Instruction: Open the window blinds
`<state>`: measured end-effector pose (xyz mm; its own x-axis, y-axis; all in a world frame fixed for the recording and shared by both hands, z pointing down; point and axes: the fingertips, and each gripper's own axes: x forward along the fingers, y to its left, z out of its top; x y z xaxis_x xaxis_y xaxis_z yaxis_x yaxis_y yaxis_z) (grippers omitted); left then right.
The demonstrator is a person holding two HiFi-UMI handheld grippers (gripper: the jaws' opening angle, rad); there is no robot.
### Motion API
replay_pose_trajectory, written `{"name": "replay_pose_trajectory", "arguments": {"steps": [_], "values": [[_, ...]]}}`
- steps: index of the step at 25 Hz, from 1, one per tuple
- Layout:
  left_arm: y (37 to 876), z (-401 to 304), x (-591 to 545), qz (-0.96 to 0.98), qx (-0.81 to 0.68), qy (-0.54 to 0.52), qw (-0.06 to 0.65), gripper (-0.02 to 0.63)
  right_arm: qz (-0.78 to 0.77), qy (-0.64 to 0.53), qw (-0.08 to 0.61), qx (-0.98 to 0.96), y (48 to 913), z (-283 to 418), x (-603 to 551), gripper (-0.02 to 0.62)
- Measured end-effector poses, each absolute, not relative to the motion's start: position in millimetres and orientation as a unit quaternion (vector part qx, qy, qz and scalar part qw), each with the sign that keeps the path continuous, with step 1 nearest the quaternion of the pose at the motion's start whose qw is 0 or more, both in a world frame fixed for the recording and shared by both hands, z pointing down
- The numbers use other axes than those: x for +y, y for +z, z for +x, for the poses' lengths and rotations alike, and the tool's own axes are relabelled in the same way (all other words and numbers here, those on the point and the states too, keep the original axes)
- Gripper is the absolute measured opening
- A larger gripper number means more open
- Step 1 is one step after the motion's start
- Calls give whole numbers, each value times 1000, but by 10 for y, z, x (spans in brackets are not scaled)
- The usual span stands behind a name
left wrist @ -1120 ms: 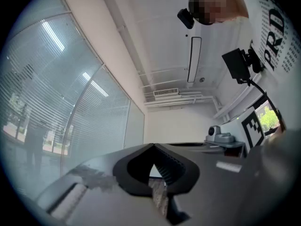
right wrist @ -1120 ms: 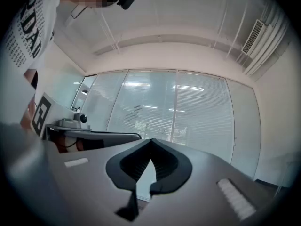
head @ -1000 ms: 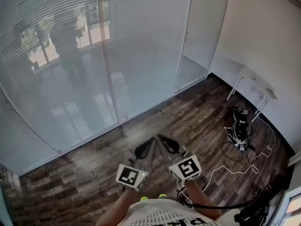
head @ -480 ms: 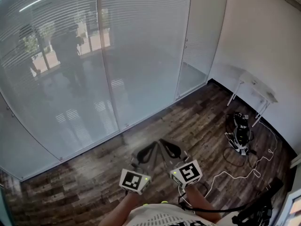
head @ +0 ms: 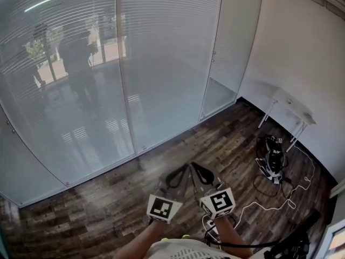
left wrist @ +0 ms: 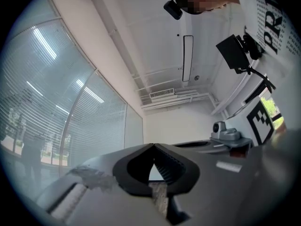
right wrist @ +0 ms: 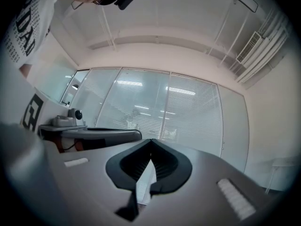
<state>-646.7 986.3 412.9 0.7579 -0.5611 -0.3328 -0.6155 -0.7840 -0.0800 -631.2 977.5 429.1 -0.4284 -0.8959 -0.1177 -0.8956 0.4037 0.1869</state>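
Observation:
White slatted blinds point(head: 161, 47) hang closed behind the glass panels of the wall ahead, with a dim reflection of a person in the glass. The same blinds point(left wrist: 37, 102) fill the left of the left gripper view, and the blinds point(right wrist: 188, 112) lie straight ahead in the right gripper view. My left gripper point(head: 177, 174) and right gripper point(head: 199, 171) are held side by side low in the head view, over the floor and well short of the glass. The left gripper point(left wrist: 153, 145) is shut with its tips together and nothing between them. So is the right gripper point(right wrist: 151, 140).
Dark wood plank floor point(head: 108, 198) runs up to the glass wall. A small white table point(head: 291, 104) stands against the white wall at the right. A black device with tangled cables point(head: 272, 158) lies on the floor below it. A narrow glass door panel point(head: 232, 42) closes the corner.
The left gripper has shifted a little to the right and upward in the head view, closer to the right one. Both stay shut and empty.

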Motion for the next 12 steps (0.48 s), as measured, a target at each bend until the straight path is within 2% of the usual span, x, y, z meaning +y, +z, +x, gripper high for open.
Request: {"name": "replay_pose_trajectory", "arguments": {"steps": [12], "values": [[4191, -6522, 9928, -937, 301, 147, 96, -9, 535, -110, 27, -837, 4348, -6379, 9817, 8]]}}
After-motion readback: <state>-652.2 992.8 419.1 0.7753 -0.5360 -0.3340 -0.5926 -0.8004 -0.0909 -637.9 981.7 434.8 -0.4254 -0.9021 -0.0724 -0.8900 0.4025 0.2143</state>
